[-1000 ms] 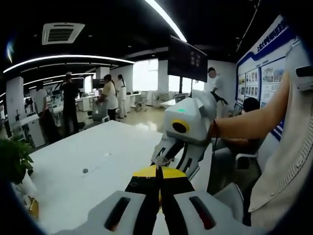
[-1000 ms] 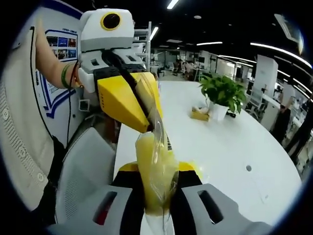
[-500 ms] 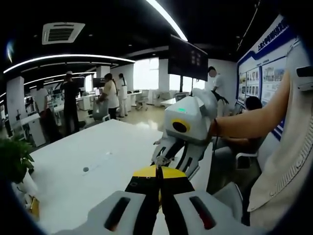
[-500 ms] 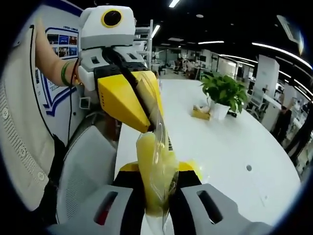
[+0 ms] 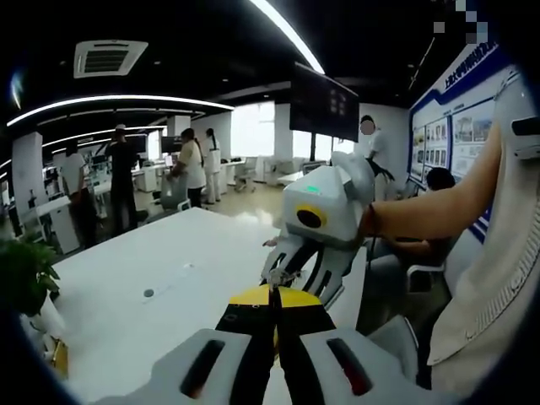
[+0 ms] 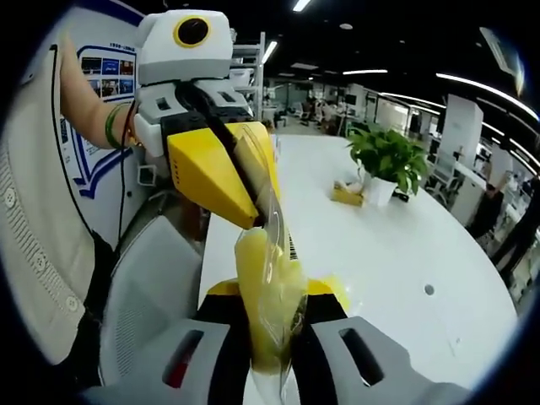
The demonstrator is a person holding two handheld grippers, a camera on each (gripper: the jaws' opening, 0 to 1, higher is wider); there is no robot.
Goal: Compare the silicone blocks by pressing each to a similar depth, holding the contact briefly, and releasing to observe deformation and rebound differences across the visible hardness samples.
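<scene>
Potted plant (image 6: 384, 164) on white table (image 6: 405, 253)

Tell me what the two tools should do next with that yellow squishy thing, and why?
Probably ease the bag open. The right tool and the left tool both pinch the clear bag holding the yellow block above the white table, so no block is bare for pressing.

Not much going on between these shots tbh. In the left gripper view the only real change is in the background: the person in the white shirt (image 5: 72, 181) at the far left has stepped a bit to the right, closer to the one in dark clothes (image 5: 121, 173). In the right gripper view the left gripper (image 6: 253, 221) has crept slightly up and to the left, could just be camera wobble.
</scene>
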